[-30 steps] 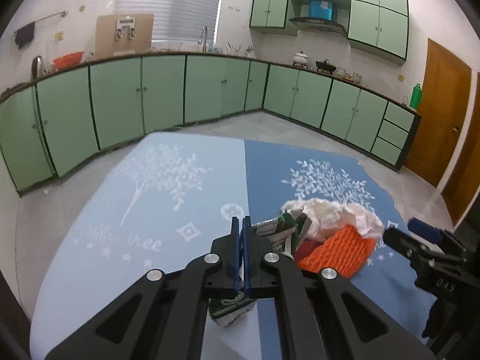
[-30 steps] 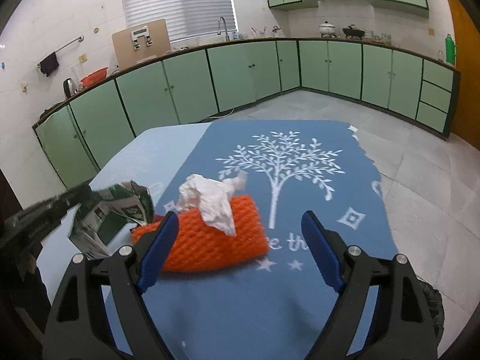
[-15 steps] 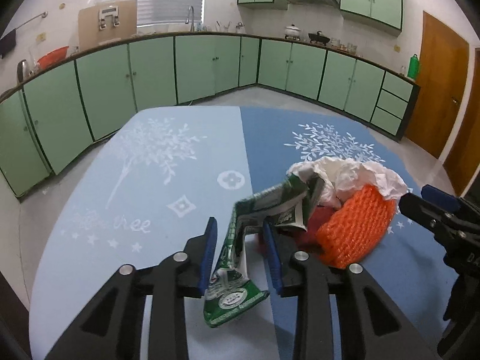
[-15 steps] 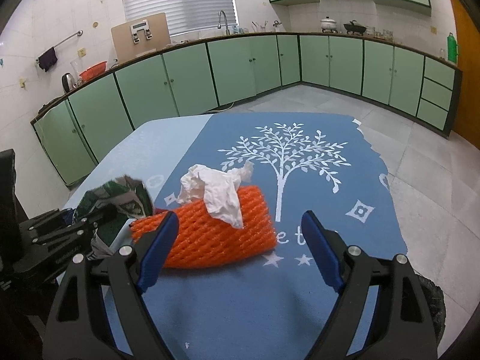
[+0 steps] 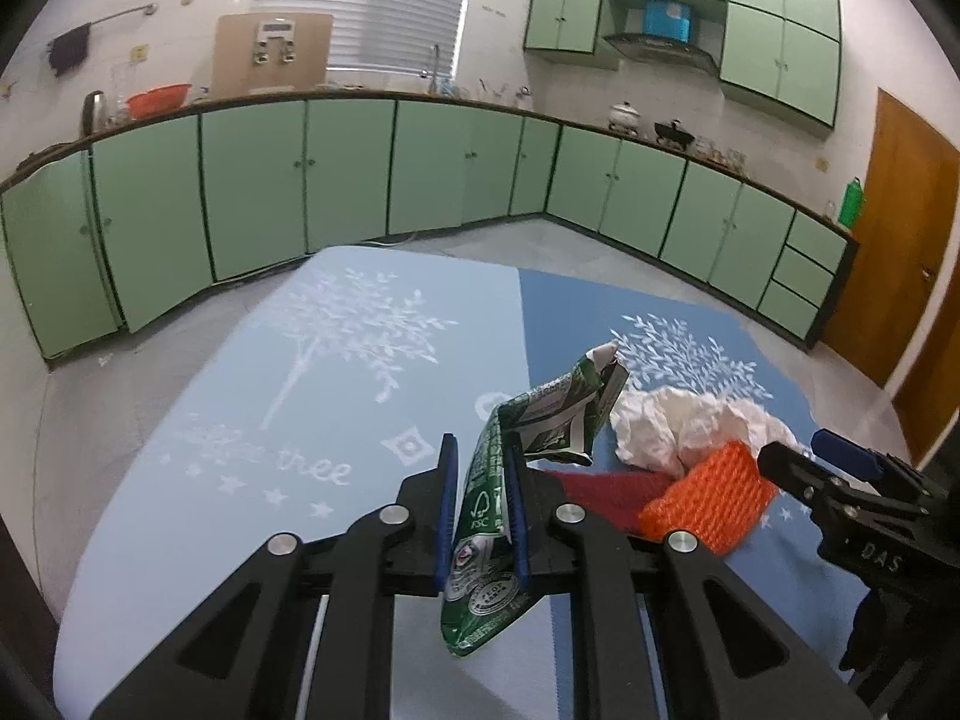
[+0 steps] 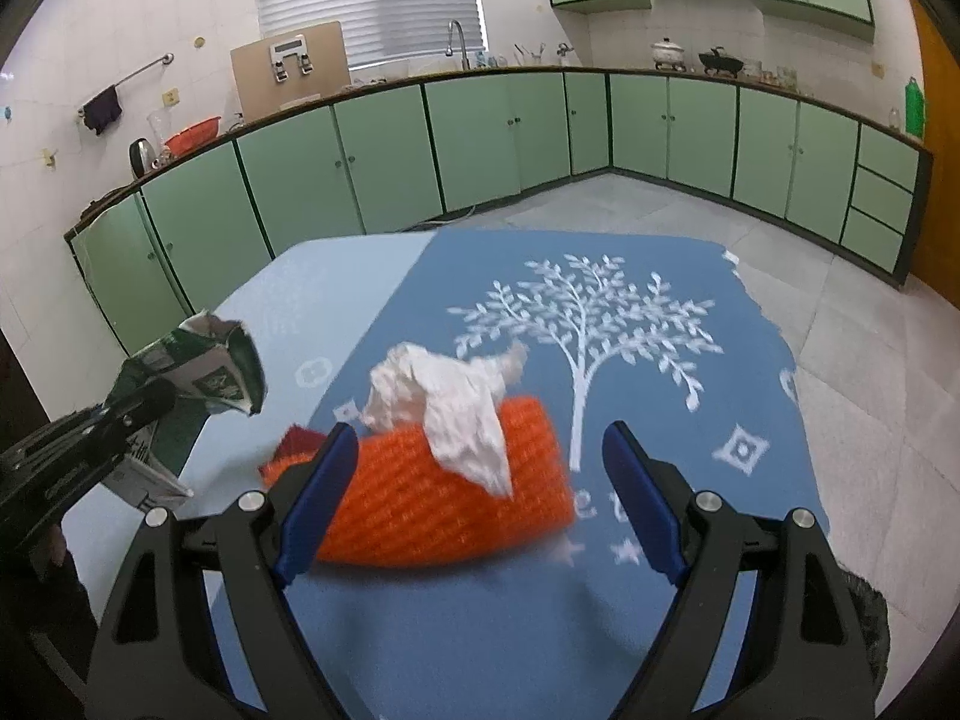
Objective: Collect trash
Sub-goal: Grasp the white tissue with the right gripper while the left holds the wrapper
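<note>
Our left gripper (image 5: 482, 510) is clamped on the crumpled green-and-white drink carton (image 5: 528, 438), pads pressing its flattened lower half, with the torn open top rising ahead and to the right of the fingers; it looks lifted clear of the two-tone blue tablecloth with white tree prints (image 5: 288, 420), though contact underneath is hidden.

Our right gripper (image 6: 480, 498) stands wide apart and holds nothing. Directly ahead of it, between the two blue pads, lies the orange foam-mesh fruit sleeve (image 6: 432, 492), long axis running crosswise to our fingers, left to right. The crumpled white tissue (image 6: 456, 408) rests on its top and far side, and a dark red scrap (image 6: 297, 441) pokes out at its left end.

We judge the right gripper the nearer one for this pile, and the free one. The sleeve's length seems to span about the whole opening, so closing across it may call for a turn of the wrist. The cloth to the right of the sleeve is bare, and its edge lies well beyond. To the left, the carton hangs just beside the pile.
</note>
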`<state>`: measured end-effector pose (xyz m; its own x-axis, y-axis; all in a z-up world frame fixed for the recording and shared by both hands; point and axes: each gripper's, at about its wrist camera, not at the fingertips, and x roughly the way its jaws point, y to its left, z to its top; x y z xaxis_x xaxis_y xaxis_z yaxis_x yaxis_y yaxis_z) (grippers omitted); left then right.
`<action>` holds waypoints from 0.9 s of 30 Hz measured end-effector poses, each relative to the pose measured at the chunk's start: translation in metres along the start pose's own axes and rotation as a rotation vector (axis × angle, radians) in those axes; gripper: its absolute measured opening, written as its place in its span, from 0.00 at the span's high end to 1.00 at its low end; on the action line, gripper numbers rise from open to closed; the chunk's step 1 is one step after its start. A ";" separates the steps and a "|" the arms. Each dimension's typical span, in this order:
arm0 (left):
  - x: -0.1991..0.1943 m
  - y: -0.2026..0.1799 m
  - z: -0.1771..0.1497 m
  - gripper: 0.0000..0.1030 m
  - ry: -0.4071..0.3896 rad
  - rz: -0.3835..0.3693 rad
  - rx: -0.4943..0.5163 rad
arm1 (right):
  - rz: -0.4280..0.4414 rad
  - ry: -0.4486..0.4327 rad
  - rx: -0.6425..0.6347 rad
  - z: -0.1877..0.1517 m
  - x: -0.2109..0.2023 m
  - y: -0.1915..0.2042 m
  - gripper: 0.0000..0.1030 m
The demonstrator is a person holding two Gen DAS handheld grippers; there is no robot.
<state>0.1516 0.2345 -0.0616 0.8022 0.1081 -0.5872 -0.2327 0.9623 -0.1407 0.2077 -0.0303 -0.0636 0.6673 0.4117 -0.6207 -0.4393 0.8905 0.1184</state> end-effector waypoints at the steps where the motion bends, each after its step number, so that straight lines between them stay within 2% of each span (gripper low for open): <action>1: 0.000 0.001 0.001 0.85 0.001 0.003 -0.005 | 0.003 -0.007 -0.005 0.004 0.002 0.002 0.21; 13: 0.010 0.000 0.008 0.85 -0.003 0.038 0.007 | -0.011 0.028 -0.043 0.021 0.031 0.013 0.25; 15: 0.012 0.000 0.008 0.85 -0.001 0.038 0.004 | -0.007 0.059 -0.057 0.023 0.041 0.014 0.30; 17: 0.014 0.001 0.008 0.85 0.001 0.039 0.002 | -0.008 0.101 -0.062 0.021 0.050 0.014 0.44; 18: 0.015 0.001 0.008 0.85 0.003 0.038 0.001 | -0.003 0.119 -0.066 0.020 0.054 0.014 0.48; 20: 0.016 0.003 0.007 0.85 0.008 0.037 0.002 | 0.005 0.149 -0.083 0.016 0.058 0.014 0.66; 22: 0.017 0.002 0.007 0.85 0.013 0.034 0.005 | 0.025 0.171 -0.090 0.013 0.059 0.013 0.79; 23: 0.017 0.001 0.006 0.85 0.015 0.032 0.006 | 0.027 0.173 -0.089 0.011 0.057 0.012 0.83; 27: 0.016 -0.001 0.008 0.85 0.009 0.024 0.014 | 0.043 0.136 -0.072 0.014 0.041 0.007 0.86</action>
<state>0.1690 0.2369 -0.0638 0.7913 0.1294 -0.5976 -0.2444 0.9628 -0.1151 0.2402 -0.0046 -0.0778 0.5613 0.4144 -0.7164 -0.5108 0.8545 0.0941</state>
